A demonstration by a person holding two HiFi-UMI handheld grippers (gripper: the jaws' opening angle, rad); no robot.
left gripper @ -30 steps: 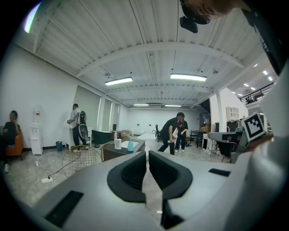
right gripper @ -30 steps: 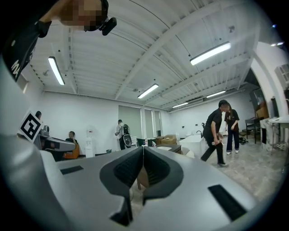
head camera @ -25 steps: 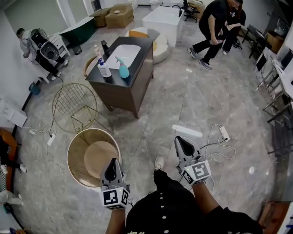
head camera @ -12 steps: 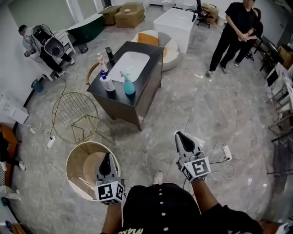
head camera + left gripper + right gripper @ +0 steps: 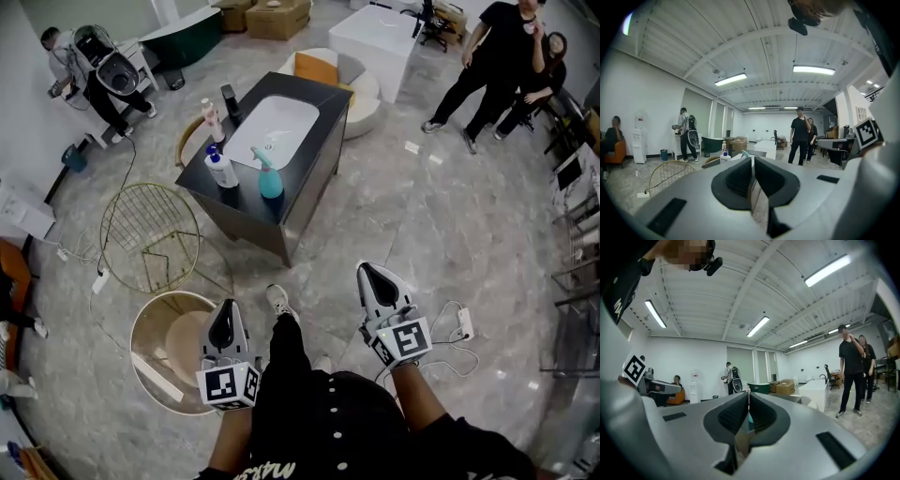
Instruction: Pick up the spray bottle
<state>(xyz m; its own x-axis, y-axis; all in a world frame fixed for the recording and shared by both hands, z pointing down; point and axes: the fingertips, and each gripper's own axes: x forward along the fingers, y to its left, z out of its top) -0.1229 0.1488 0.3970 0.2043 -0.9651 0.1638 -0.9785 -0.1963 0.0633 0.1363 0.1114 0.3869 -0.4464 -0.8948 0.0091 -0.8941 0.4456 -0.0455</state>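
The teal spray bottle [image 5: 270,178] stands upright on the near corner of a dark vanity cabinet [image 5: 309,159] with a white basin, far ahead of both grippers. Its nozzle [image 5: 744,153] peeks just over the jaws in the left gripper view. Beside it stands a white pump bottle [image 5: 222,170], and a second bottle [image 5: 212,119] is further back. My left gripper [image 5: 222,315] and right gripper [image 5: 369,273] are held low in front of the person's body, pointing toward the vanity. Both are shut and hold nothing.
A gold wire chair [image 5: 150,230] and a round wooden tub [image 5: 173,342] sit on the floor left of my path. A power strip with cable [image 5: 460,323] lies at the right. Two people [image 5: 497,56] stand at far right, another [image 5: 103,66] at far left.
The person has walked forward, so the vanity and spray bottle are nearer and lower in the head view. Both grippers travelled along, still shut. The people at the right have shifted.
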